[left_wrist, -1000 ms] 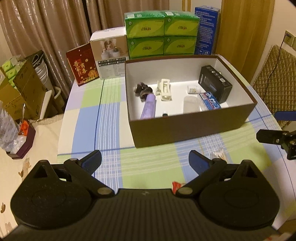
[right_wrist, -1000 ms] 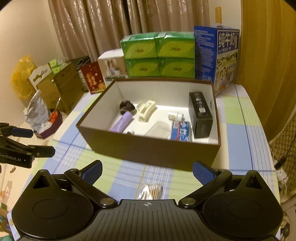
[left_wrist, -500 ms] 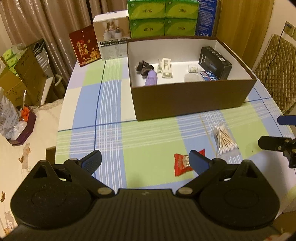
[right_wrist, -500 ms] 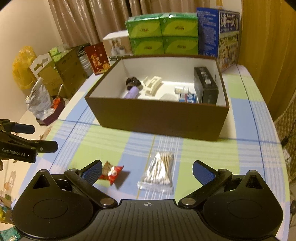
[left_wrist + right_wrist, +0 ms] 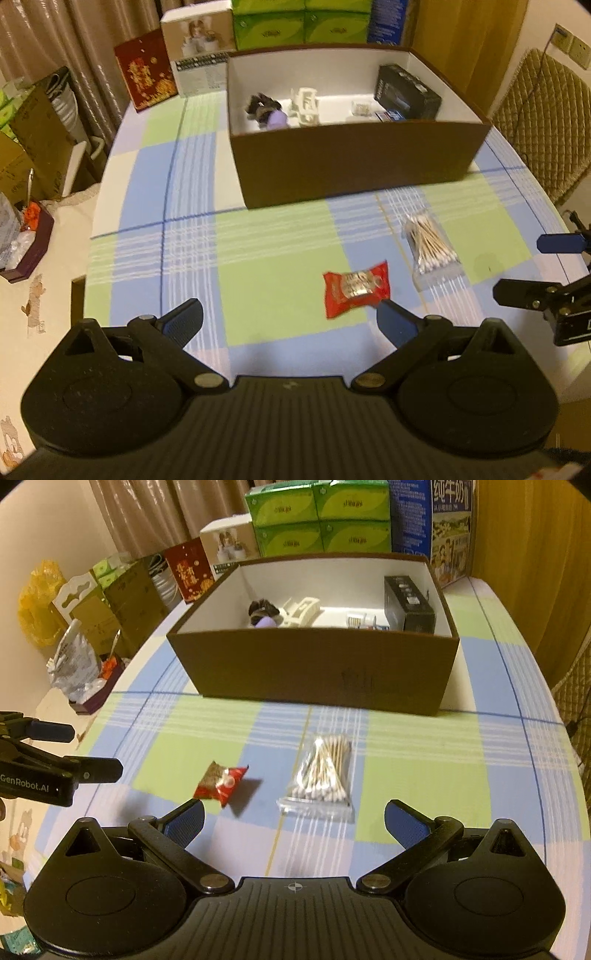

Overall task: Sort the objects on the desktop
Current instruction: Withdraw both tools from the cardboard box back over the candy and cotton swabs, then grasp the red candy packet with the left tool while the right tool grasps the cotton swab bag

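Observation:
A brown box (image 5: 354,166) (image 5: 314,672) with a white inside stands on the checked tablecloth and holds several small items. In front of it lie a red snack packet (image 5: 356,288) (image 5: 220,780) and a clear bag of cotton swabs (image 5: 431,245) (image 5: 322,771). My left gripper (image 5: 290,325) is open and empty, the packet just beyond its right fingertip. My right gripper (image 5: 293,821) is open and empty, with the swab bag just ahead between its fingers. Each gripper shows at the edge of the other's view.
Green tissue packs (image 5: 319,517), a blue milk carton (image 5: 448,520), a white box (image 5: 197,44) and a red packet (image 5: 146,70) stand behind the brown box. Cardboard boxes and bags (image 5: 92,605) crowd the floor on the left. A quilted chair (image 5: 543,122) is on the right.
Both grippers have pulled back and risen from the box, bringing the snack packet and the swab bag into full view. Both stay open.

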`<state>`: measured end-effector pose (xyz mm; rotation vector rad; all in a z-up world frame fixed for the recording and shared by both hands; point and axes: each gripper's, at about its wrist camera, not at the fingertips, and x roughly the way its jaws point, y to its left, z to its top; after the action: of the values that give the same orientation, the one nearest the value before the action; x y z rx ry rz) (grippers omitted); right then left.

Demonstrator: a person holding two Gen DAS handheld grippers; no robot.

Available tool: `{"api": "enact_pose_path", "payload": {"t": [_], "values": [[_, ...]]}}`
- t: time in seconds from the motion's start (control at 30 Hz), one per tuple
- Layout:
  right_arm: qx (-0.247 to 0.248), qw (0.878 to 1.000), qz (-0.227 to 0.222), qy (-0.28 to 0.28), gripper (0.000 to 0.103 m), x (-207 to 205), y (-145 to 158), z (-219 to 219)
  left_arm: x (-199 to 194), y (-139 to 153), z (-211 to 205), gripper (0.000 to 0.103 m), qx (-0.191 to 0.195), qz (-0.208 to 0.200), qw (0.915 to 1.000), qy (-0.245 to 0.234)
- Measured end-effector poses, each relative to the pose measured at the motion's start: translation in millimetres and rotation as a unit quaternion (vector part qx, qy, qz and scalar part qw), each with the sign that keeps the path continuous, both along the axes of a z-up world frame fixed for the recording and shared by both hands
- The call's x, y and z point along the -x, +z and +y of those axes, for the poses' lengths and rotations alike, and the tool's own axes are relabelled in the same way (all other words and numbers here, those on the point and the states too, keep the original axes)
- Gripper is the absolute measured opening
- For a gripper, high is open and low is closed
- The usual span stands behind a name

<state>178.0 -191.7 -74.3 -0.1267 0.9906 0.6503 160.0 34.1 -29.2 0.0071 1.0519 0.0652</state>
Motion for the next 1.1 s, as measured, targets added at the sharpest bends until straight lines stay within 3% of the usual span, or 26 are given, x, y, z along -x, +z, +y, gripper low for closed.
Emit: {"api": "enact_pose_path", "payload": {"t": [0.53,1.1], "values": [[0.008,1.000,0.018,-0.002,0.101,4,-20,-7,11,-25,-20,0.098,0.011,0.022,0.9993,-0.026],[0.005,0.999,0.014,-0.030,0.101,-15,-40,-13,-7,-46,-25,0.094,0.022,0.015,0.9984,-0.049]]}}
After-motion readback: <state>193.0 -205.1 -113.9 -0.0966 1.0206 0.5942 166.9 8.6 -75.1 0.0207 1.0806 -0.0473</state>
